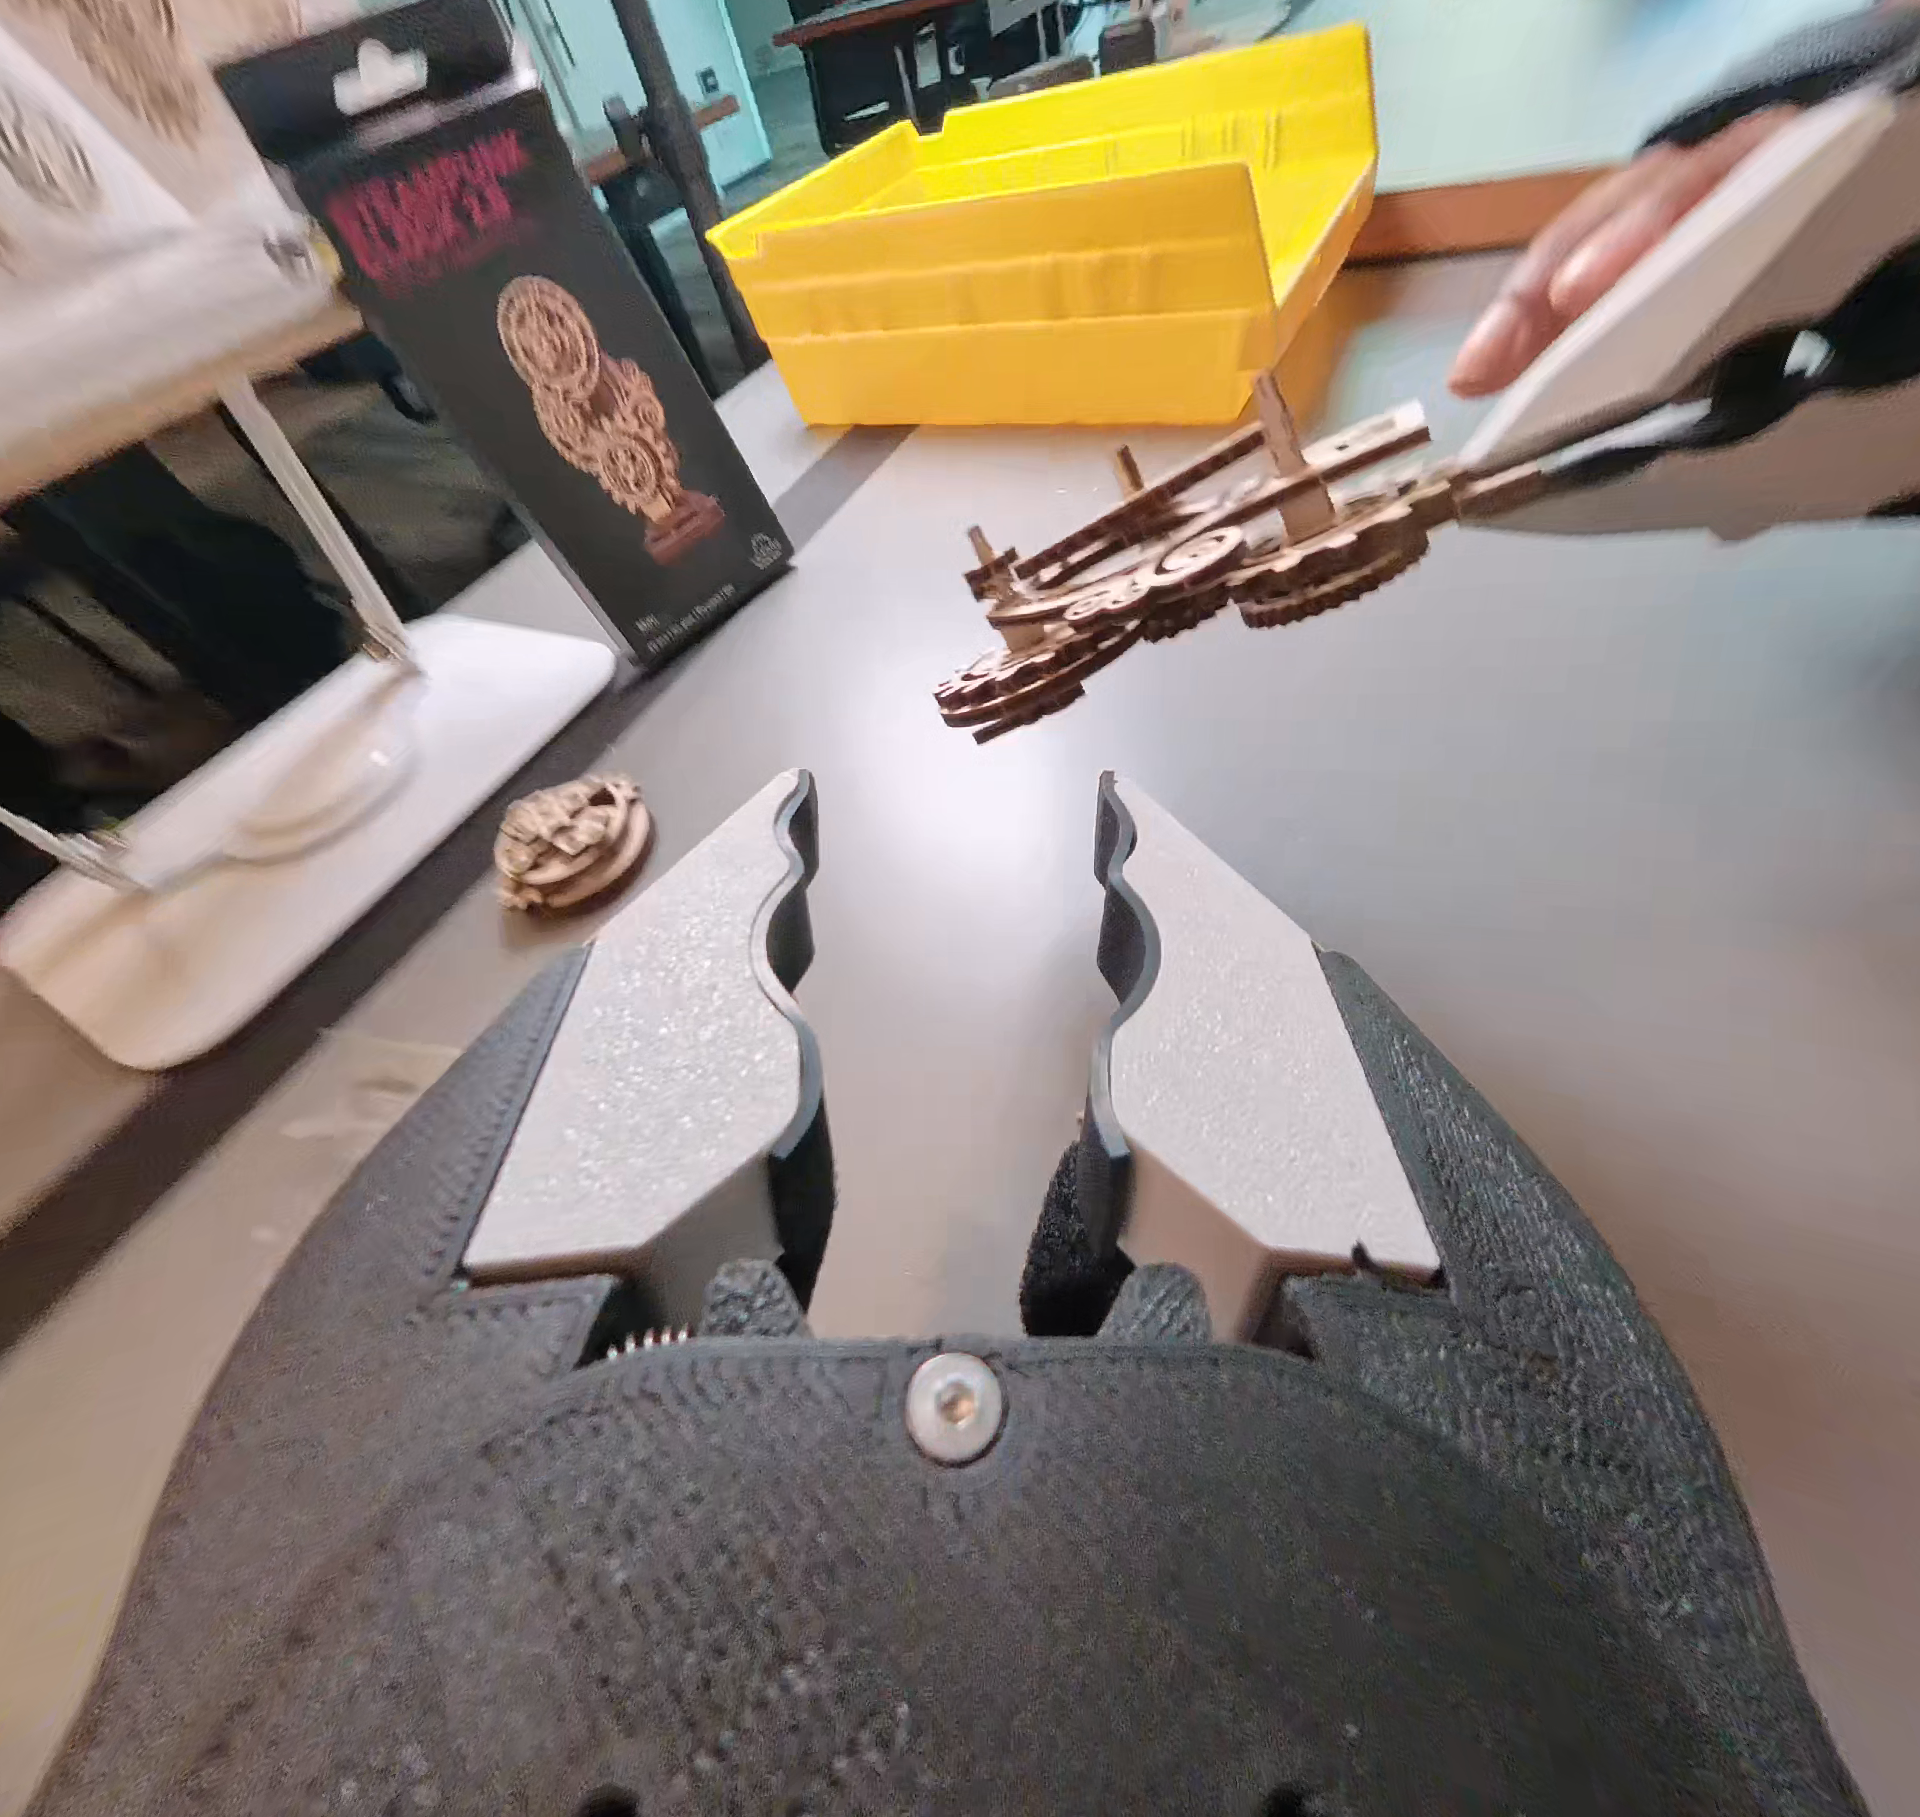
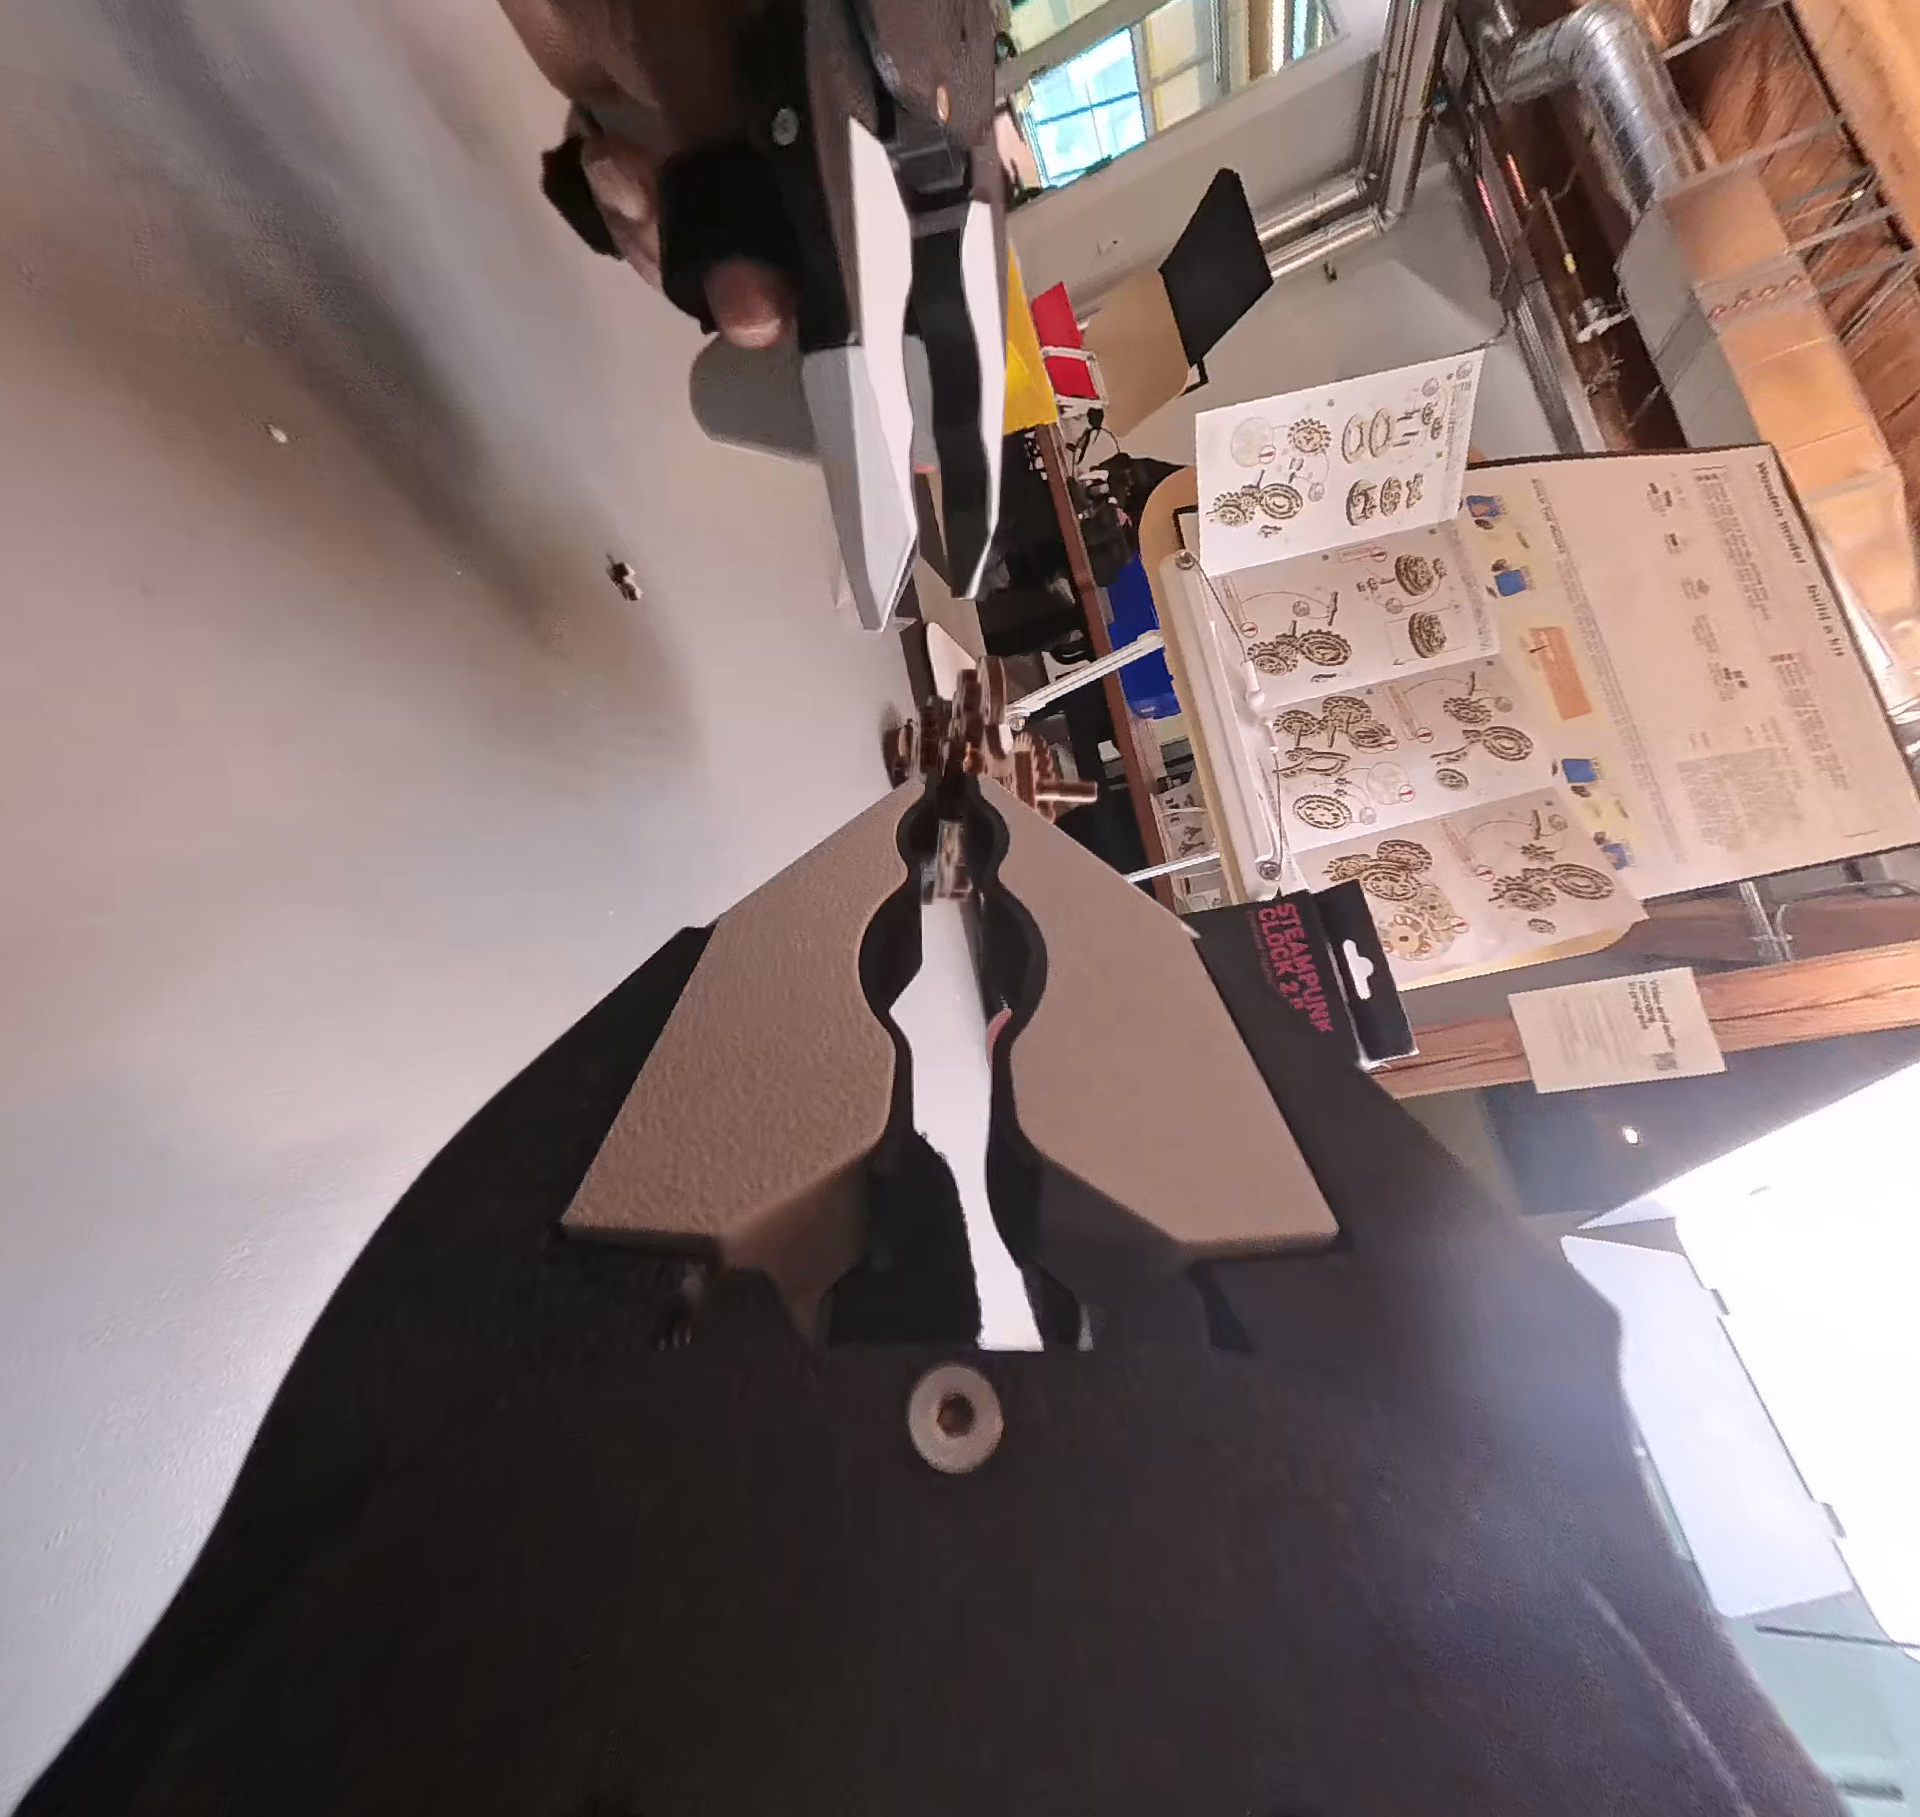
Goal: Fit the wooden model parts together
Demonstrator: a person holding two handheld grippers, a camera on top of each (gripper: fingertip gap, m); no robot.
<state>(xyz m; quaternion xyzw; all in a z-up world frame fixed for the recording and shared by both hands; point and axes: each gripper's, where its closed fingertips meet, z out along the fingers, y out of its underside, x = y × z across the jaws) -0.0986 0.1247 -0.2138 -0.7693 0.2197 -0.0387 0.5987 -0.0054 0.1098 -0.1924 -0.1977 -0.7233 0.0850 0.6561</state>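
In the left wrist view my left gripper (image 1: 954,801) is open and empty, low over the grey table (image 1: 1351,936). Ahead of it, in the air, hangs a flat wooden gear assembly (image 1: 1174,572) with several gears and upright pegs. My right gripper (image 1: 1465,489) comes in from the right and is shut on its right edge. In the right wrist view, my right gripper (image 2: 951,811) pinches a thin wooden edge of the assembly (image 2: 977,728) between its pads. The open left gripper (image 2: 925,479) shows beyond it. A small round wooden part (image 1: 571,842) lies on the table to the left of my left fingers.
A black product box (image 1: 520,313) stands at the back left. A yellow bin (image 1: 1039,240) sits behind the assembly. A white stand base (image 1: 260,811) lies at the left. Instruction sheets (image 2: 1403,676) hang on a board. Small wooden bits (image 2: 623,578) lie on the table.
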